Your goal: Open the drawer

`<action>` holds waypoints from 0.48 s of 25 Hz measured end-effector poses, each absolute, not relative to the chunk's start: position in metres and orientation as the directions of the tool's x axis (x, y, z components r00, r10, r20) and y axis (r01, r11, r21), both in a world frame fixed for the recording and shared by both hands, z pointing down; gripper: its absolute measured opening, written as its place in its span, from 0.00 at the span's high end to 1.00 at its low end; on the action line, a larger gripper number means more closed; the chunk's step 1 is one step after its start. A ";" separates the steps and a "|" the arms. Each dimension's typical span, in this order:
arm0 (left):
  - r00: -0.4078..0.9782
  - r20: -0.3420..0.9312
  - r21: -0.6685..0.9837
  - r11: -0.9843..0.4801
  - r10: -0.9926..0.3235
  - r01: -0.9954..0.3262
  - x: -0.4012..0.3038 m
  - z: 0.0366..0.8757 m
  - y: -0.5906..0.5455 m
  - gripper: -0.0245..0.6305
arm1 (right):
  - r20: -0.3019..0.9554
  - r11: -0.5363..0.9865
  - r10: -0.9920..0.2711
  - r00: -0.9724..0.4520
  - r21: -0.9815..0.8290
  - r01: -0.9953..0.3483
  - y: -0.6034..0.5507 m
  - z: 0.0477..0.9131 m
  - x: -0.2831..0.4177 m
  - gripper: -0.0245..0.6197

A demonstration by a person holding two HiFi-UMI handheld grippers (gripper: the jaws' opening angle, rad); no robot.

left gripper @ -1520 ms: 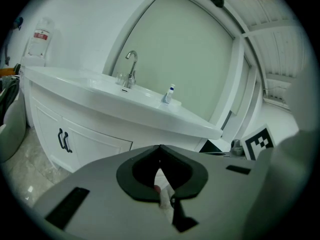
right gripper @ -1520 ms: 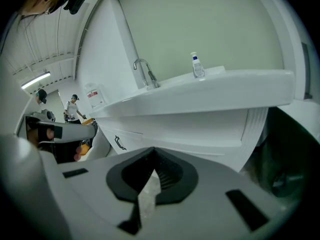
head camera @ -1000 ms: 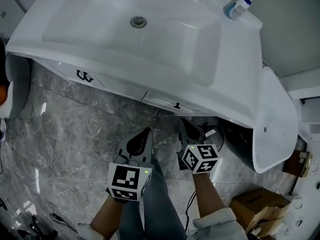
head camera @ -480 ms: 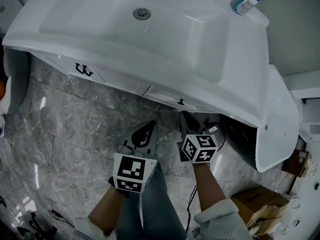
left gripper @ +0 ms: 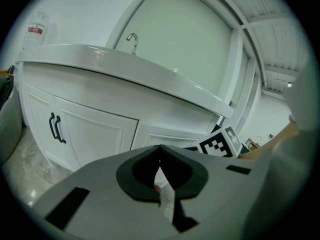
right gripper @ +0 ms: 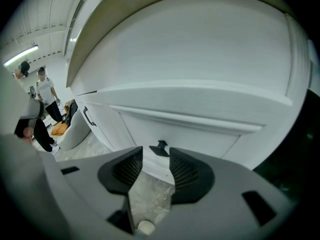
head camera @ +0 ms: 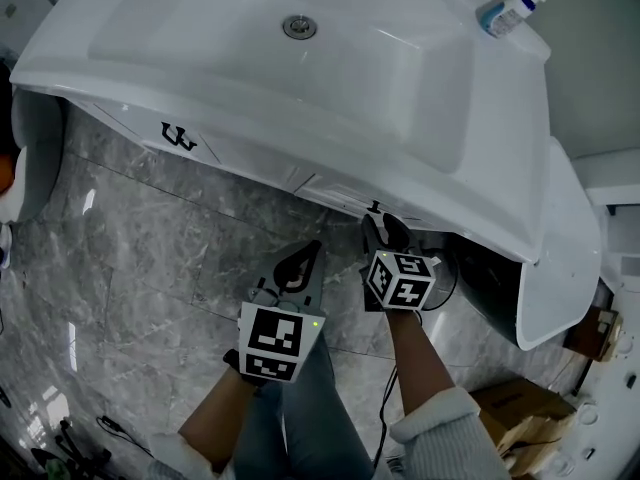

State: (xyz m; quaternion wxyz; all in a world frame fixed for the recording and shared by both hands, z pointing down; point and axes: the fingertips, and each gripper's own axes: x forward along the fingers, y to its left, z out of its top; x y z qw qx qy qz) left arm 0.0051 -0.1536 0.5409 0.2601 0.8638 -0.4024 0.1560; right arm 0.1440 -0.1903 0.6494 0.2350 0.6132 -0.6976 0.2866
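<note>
The white drawer front (right gripper: 190, 129) sits under the basin's rim, with a small black knob (right gripper: 159, 148) in its middle. My right gripper (right gripper: 156, 158) is right in front of that knob with its jaws opening; the knob stands just beyond the tips in line with the gap, and the ribbed pads do not press on it. From the head view the right gripper (head camera: 385, 230) points at the knob (head camera: 376, 208) just below the drawer edge. My left gripper (head camera: 306, 256) hangs to its left over the floor, shut and empty, tips together (left gripper: 160, 150).
The white basin (head camera: 200, 78) overhangs the cabinet, with a bottle (head camera: 510, 13) on its far right corner. Two black door handles (head camera: 175, 138) lie to the left. A white toilet (head camera: 560, 268) and a cardboard box (head camera: 525, 418) are at the right. People stand far left (right gripper: 45, 99).
My right gripper has moved forward and down to the drawer knob, and its tips now reach it. The left gripper has hardly shifted.
</note>
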 end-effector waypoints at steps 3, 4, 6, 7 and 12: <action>0.624 0.481 0.326 -0.535 -0.616 -0.780 0.000 0.543 -0.153 0.94 | 0.692 0.054 -0.714 -0.111 -0.103 -0.993 -0.194 0.656 0.144 0.70; 0.621 0.482 0.327 -0.531 -0.618 -0.782 -0.002 0.543 -0.152 0.94 | 0.695 0.044 -0.712 -0.102 -0.101 -0.994 -0.196 0.658 0.144 0.70; 0.615 0.484 0.326 -0.524 -0.622 -0.787 -0.007 0.544 -0.150 0.94 | 0.704 0.024 -0.705 -0.088 -0.100 -0.995 -0.199 0.661 0.145 0.70; 0.612 0.485 0.326 -0.521 -0.624 -0.789 -0.009 0.545 -0.150 0.94 | 0.709 0.013 -0.701 -0.081 -0.100 -0.995 -0.200 0.663 0.145 0.70; 0.597 0.490 0.327 -0.500 -0.636 -0.802 -0.025 0.549 -0.151 0.94 | 0.724 -0.051 -0.688 -0.044 -0.109 -0.993 -0.211 0.668 0.145 0.69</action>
